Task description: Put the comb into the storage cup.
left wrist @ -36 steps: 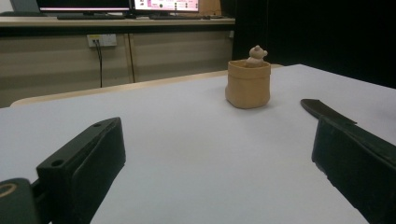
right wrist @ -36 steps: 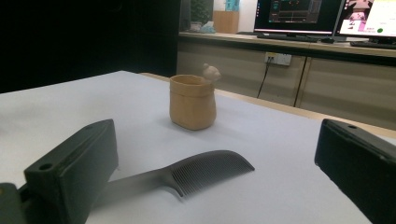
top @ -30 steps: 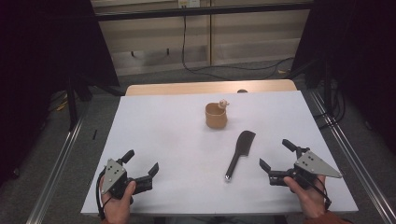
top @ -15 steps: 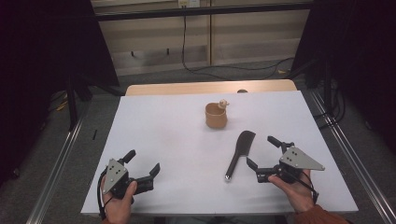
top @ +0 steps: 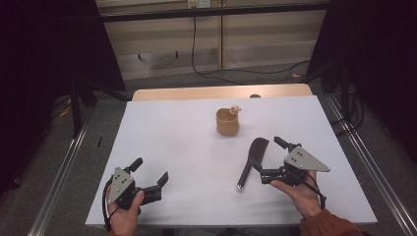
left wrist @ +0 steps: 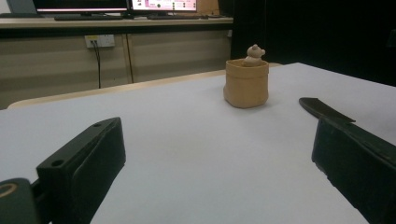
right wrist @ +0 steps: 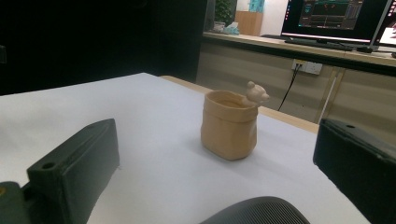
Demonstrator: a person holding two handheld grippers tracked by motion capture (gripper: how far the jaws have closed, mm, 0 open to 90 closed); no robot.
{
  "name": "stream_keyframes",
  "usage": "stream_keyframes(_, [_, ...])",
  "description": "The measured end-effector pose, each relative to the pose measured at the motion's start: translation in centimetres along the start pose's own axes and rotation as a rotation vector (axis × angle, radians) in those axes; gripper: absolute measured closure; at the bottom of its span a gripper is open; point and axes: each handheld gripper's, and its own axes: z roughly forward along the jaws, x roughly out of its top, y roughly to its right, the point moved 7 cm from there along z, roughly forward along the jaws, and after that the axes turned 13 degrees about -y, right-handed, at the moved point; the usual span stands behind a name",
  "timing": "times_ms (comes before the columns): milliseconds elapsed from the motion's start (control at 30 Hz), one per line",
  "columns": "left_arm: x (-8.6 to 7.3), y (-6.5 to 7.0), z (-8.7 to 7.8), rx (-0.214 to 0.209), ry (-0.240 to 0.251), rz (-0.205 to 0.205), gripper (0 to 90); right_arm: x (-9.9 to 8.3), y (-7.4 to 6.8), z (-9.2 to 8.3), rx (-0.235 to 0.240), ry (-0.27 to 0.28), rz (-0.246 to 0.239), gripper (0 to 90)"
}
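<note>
Lying flat on the white desk (top: pixel 172 142), the dark knife (top: pixel 252 161) sits just beside the right tongs (top: pixel 269 158), whose jaws gape wide and hold nothing, its broad blade between them. It looks stiff and light, probably plastic; the narrow handle nearer the person seems the best hold. Left tongs (top: pixel 150 171), also wide open and empty, rest well apart.

Dark spatula (right wrist: pixel 261 211) cut off by the right gripper view's bottom edge.

right gripper (top: pixel 270 158) — black jaws, grey three-cornered plate (small dark holes) | rust-orange sleeve (top: pixel 328 225) | left gripper (top: pixel 150 171) — black cable
</note>
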Motion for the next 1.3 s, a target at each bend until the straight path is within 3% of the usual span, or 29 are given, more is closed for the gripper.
stream_keyframes(300, [0.0,0.0,0.1,-0.003,0.000,-0.005,2.9,1.4,-0.2,1.1,0.019,0.016,-0.020,1.3])
stream_keyframes(600, [0.0,0.1,0.1,-0.006,0.000,-0.003,2.9,2.0,-0.3,2.8,0.044,0.029,0.014,4.8])
stream_keyframes(733, [0.0,0.1,0.1,-0.008,0.001,-0.006,2.9,1.9,-0.4,3.4,0.044,0.008,0.013,5.4])
stream_keyframes(933, [0.0,0.1,0.2,-0.009,0.001,-0.006,2.8,2.5,-0.4,3.7,0.044,0.016,-0.012,9.0])
stream_keyframes(1000, [0.0,0.1,0.2,-0.011,-0.003,0.001,2.8,2.5,-0.6,4.1,0.054,-0.002,-0.030,13.8])
stream_keyframes(1167, [0.0,0.1,0.2,-0.013,-0.006,-0.002,2.8,2.4,-0.6,4.3,0.053,-0.013,-0.018,20.7])
stream_keyframes(1200, [0.0,0.1,0.2,-0.014,-0.008,0.004,2.9,2.4,-0.4,4.2,0.041,-0.004,-0.010,29.0])
stream_keyframes(1300, [0.0,0.2,0.2,-0.014,-0.007,0.007,2.8,2.5,-0.3,4.1,0.052,-0.002,0.007,40.1])
